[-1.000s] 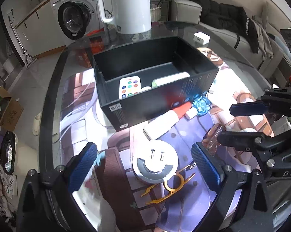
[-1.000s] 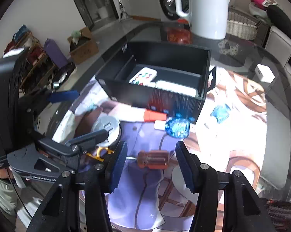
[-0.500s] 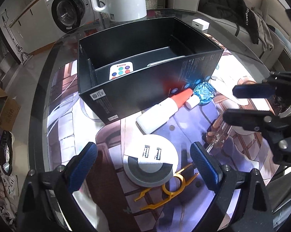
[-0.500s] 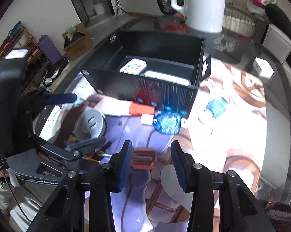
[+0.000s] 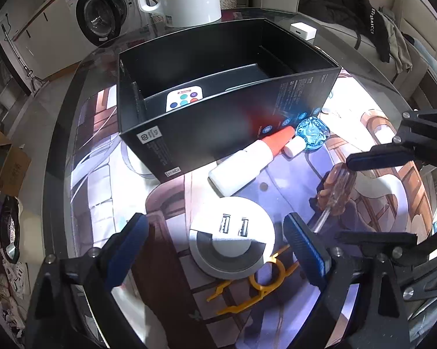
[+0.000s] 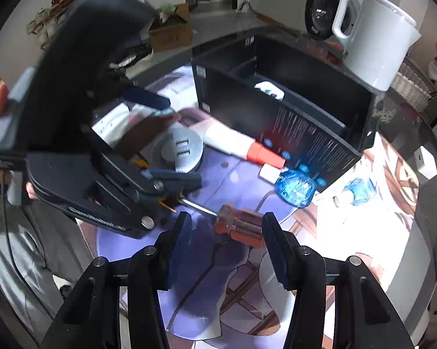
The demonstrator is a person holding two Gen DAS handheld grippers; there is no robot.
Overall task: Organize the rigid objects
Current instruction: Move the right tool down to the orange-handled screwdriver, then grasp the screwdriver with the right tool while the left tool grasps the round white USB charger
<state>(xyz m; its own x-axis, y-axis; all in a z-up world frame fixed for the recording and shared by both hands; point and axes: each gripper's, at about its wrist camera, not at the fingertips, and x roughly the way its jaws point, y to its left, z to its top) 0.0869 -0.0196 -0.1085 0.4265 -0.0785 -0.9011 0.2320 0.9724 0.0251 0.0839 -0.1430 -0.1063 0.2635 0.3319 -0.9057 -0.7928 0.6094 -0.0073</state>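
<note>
Right gripper [image 6: 225, 247] opening, straddling amber-handled metal-shaft screwdriver [image 6: 238, 226] flat on printed mat [image 6: 349, 232]; best centred before closing. Left gripper [image 5: 215, 250] wide open over round white USB hub [image 5: 233, 241].

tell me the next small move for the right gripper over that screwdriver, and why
Probably lower a little and close on the screwdriver handle. The right gripper has its jaws opening, the orange handle lies between them on the mat, and the pads are not pressing it yet. The black box it likely goes into stands just beyond.

black box [image 5: 218, 133], amber screwdriver handle [image 6: 238, 225], white kettle [image 6: 375, 37], yellow clip [image 5: 259, 285]
</note>
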